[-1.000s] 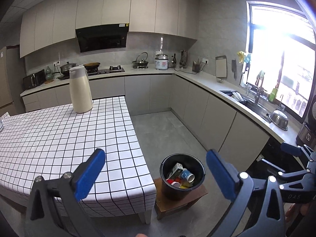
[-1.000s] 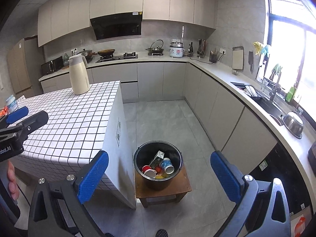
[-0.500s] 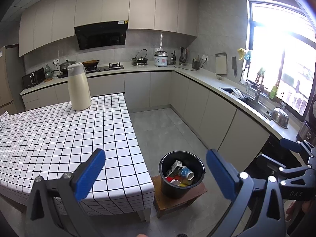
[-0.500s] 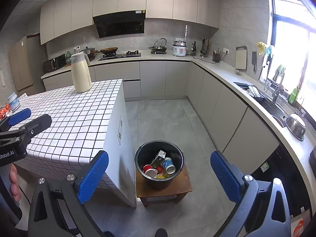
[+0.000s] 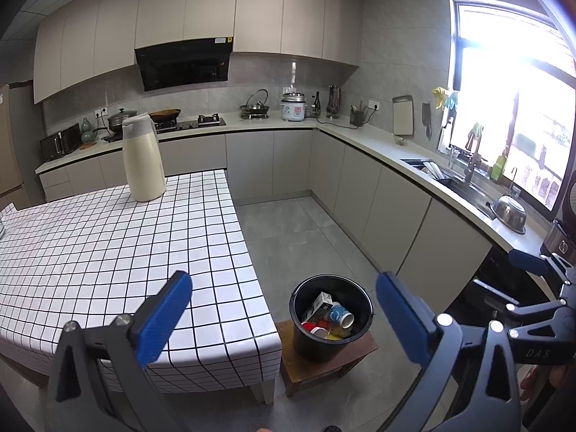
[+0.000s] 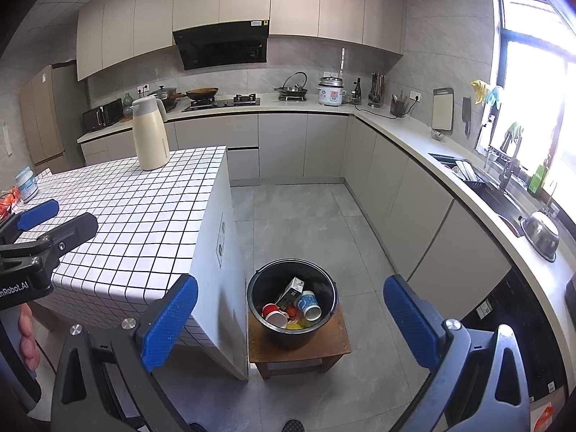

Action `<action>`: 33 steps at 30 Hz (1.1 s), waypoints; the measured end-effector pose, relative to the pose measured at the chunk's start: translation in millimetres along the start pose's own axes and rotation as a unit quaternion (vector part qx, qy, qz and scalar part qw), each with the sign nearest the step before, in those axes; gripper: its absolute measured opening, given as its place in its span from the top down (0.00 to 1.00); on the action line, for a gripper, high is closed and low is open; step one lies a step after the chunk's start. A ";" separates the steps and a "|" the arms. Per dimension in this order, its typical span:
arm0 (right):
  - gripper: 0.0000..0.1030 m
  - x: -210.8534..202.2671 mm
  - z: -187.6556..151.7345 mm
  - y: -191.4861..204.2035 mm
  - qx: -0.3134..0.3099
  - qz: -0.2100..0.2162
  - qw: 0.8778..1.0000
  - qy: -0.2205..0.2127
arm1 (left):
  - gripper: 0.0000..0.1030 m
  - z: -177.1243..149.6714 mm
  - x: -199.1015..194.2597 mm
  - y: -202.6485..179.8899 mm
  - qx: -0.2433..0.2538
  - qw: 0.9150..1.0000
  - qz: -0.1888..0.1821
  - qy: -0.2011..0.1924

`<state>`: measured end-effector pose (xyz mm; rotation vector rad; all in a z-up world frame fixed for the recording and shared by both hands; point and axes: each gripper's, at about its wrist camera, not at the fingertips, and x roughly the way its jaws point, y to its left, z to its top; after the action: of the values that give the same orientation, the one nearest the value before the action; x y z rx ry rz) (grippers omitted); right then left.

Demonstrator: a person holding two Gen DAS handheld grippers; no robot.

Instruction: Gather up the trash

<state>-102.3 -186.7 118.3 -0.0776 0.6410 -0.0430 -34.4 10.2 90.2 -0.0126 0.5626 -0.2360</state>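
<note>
Both grippers are held above the kitchen floor with nothing between their blue pads: the left gripper point(image 5: 282, 311) is spread wide, and the right gripper point(image 6: 289, 315) is spread just as wide. Below them a black bin point(image 6: 292, 297) stands on a low wooden stool point(image 6: 298, 351), just beside the end of the worktop point(image 5: 108, 237) with its checked white cloth. The trash lies inside the bin: a paper cup point(image 6: 308, 304) on its side, a small carton point(image 6: 291, 291) leaning against it, and red and yellow scraps underneath. A cream jug point(image 5: 143, 158) stands upright at the worktop's far end, well apart from the bin.
</note>
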 end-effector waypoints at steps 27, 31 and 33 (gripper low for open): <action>0.00 4.0 3.3 -1.8 -0.002 0.000 1.000 0.000 | 0.00 2.2 2.6 -3.8 0.009 1.000 -0.007 0.006; 0.00 5.0 3.4 -1.4 -0.002 0.002 1.000 0.000 | 0.00 2.5 3.7 -3.6 0.011 1.000 -0.006 0.006; 0.00 5.9 3.3 -1.1 -0.001 0.003 1.000 0.000 | 0.00 2.8 4.1 -3.4 0.011 1.000 -0.007 0.008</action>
<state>-95.6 -187.9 117.5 -0.0783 0.6413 -0.0370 -30.3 5.7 90.6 0.0072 0.5750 -0.2556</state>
